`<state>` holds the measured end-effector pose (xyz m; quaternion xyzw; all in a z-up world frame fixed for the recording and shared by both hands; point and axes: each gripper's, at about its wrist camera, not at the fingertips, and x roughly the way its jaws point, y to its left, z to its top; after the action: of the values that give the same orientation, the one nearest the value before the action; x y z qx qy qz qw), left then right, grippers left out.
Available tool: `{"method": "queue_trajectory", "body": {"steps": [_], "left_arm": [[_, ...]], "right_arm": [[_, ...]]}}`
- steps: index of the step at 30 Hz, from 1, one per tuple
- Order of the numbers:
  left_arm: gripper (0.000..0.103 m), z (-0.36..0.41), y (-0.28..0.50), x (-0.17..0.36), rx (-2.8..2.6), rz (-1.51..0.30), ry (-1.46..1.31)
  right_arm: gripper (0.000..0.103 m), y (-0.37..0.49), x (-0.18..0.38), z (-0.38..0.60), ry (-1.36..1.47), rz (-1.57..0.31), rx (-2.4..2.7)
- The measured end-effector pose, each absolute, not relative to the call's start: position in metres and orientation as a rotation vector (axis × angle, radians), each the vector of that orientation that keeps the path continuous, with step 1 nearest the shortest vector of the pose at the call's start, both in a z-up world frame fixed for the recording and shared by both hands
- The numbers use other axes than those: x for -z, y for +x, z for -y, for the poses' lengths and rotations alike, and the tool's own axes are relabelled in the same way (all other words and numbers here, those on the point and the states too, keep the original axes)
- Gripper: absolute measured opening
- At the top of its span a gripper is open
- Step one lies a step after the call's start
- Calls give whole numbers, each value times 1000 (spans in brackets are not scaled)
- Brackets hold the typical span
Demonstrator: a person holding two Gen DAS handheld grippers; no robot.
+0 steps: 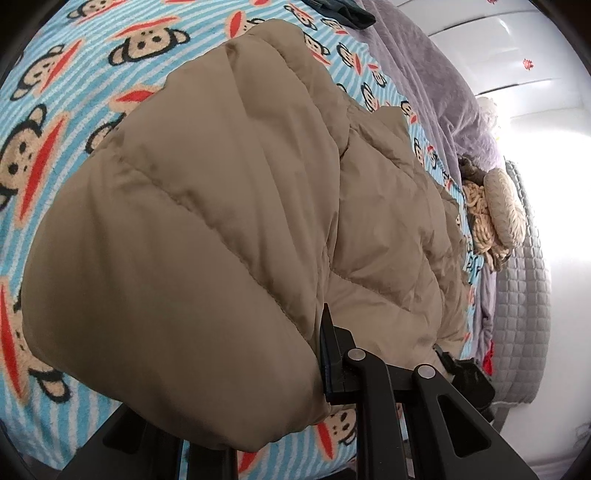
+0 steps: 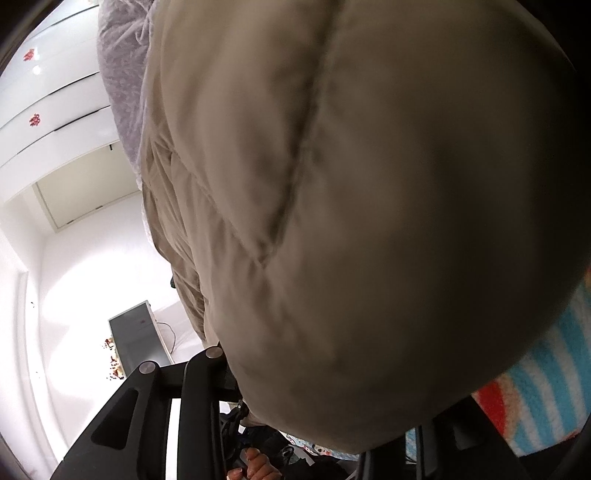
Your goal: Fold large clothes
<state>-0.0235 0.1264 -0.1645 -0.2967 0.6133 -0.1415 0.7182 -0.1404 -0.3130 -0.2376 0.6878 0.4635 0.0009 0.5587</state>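
Across the middle of the left wrist view lies a bulky tan quilted down jacket [image 1: 229, 192], stretched from the lower left toward the upper right of the frame over a fleece bed cover in blue and white stripes printed with cartoon monkey faces [image 1: 48, 122]. Its near end bulges in a thick rounded fold at lower left, with the stitched seams running across the padding. At the bottom centre the left tongs [image 1: 317, 365] are clamped on that fold: one black finger [image 1: 330, 350] stands against the fabric edge, while the other is buried under the padding.

Along the upper right of the same view a fluffy grey-purple blanket [image 1: 436, 74] borders the striped cover, and a cream knitted cushion [image 1: 502, 203] sits beside it at the right edge, next to a grey quilted mat [image 1: 524, 280]. A dark blue garment [image 1: 347, 14] lies at the top edge. White glossy wardrobe doors [image 1: 498, 44] fill the upper right corner.

Seen from the right wrist, the jacket [image 2: 369, 206] fills nearly the whole frame, pressed close to the lens and blurred. The right tongs [image 2: 317, 428] show only a black linkage at lower left; the fabric hides both fingertips, so I cannot tell whether they grip it. A person's hand [image 2: 255, 467] appears at the bottom edge. The striped cover [image 2: 546, 376] peeks out at lower right, and the white doors [image 2: 48, 122] occupy the upper left.
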Motion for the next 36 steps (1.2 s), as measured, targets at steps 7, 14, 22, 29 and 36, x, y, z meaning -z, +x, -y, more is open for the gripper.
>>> {"method": "queue_trajectory", "body": {"steps": [7, 14, 22, 29, 36], "left_arm": [[21, -121, -25, 162, 288, -1352, -604], [21, -119, -24, 161, 289, -1348, -588], [21, -117, -24, 161, 289, -1347, -584], [21, -116, -25, 159, 288, -1351, -575], [21, -119, -27, 156, 301, -1353, -576]], "right_arm": [[47, -136, 232, 308, 1611, -1123, 34], [50, -133, 229, 306, 1613, -1131, 55], [55, -131, 225, 305, 1608, -1139, 76], [56, -130, 223, 303, 1616, -1134, 79], [61, -137, 229, 308, 1618, -1124, 92]]}}
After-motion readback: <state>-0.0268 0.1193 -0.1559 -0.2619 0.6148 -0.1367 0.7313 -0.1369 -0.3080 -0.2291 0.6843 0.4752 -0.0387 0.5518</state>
